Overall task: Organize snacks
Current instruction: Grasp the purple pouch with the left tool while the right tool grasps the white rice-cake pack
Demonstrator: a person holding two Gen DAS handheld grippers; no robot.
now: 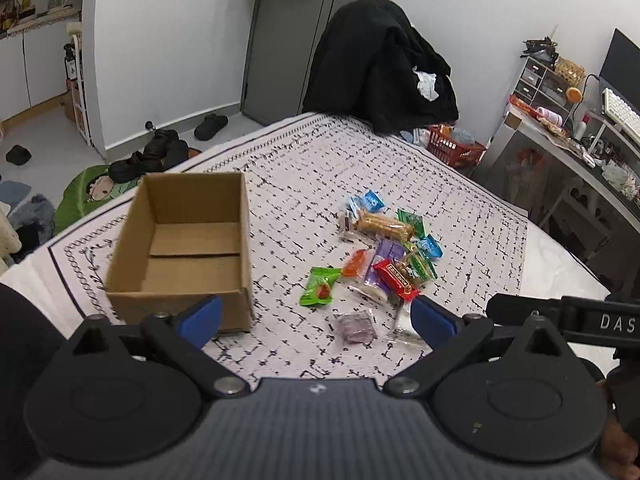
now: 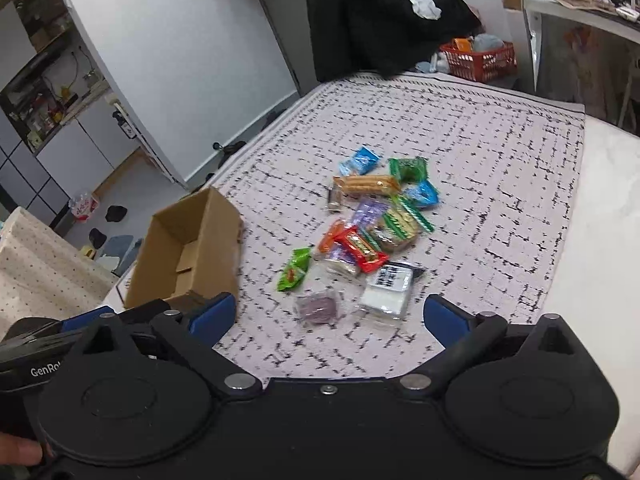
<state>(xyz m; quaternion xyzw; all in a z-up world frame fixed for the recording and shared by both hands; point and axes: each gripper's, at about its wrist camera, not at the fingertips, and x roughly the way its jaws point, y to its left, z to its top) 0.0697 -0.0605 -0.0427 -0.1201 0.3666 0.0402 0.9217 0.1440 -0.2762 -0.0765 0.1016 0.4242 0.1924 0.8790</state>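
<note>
Right now we hold both grippers tilted downward over the cloth [image 1: 440,200], side by side. Our left gripper [image 1: 316,318] has its blue fingers [image 1: 202,318] spread wide with nothing between them; the purple sweet [image 1: 356,326] lies on the cloth just ahead, within the gap. Our right gripper [image 2: 330,316] is also wide and empty, its fingers [image 2: 444,316] either side of the purple sweet [image 2: 318,307] and the white packet [image 2: 386,290], touching neither.

Beyond them the snacks [image 2: 372,216] lie in a loose heap in the middle of the cloth: a green packet [image 1: 318,286] apart at its left edge, then a red bar [image 1: 396,278], orange and purple wrappers, a long biscuit pack [image 1: 384,226], blue and green sachets at the far side.

Left of the heap stands the box [image 1: 180,248], open-topped and empty, its near corner just beside our left finger. Farther off, a dark coat [image 1: 380,64] hangs over a chair past the table's far edge, with a red basket [image 1: 454,146] on the floor nearby.
</note>
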